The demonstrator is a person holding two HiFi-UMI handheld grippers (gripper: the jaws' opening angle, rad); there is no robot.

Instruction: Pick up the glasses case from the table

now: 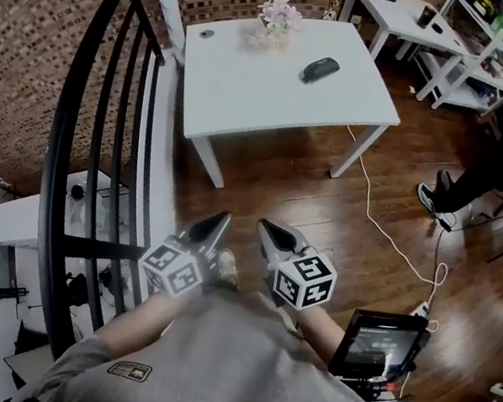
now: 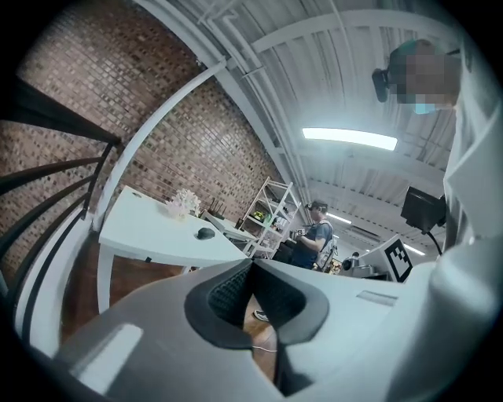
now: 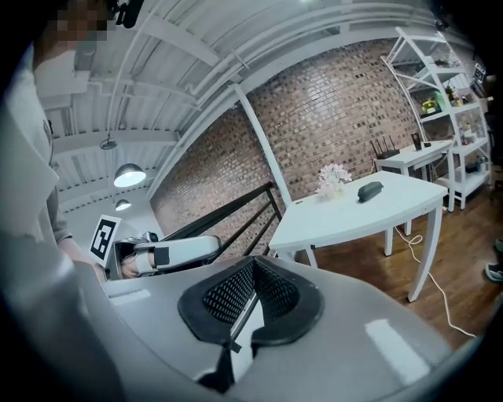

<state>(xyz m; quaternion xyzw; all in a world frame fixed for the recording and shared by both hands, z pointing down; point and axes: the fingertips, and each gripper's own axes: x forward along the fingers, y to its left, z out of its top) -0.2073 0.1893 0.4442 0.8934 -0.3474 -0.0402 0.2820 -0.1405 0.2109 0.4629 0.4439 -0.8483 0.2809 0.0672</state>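
Case (image 1: 321, 67) on table (image 1: 249, 92); L claw (image 1: 218, 221), R claw (image 1: 268, 230) closed.

Pale flowers (image 1: 279, 14), black railing (image 1: 99, 248), wooden floor (image 1: 281, 190), a seated person (image 1: 495, 171).

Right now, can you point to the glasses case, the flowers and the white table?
glasses case (image 1: 321, 68), head view, middle of its dark top.
flowers (image 1: 280, 12), head view, the pale blossoms.
white table (image 1: 250, 87), head view, bare top.
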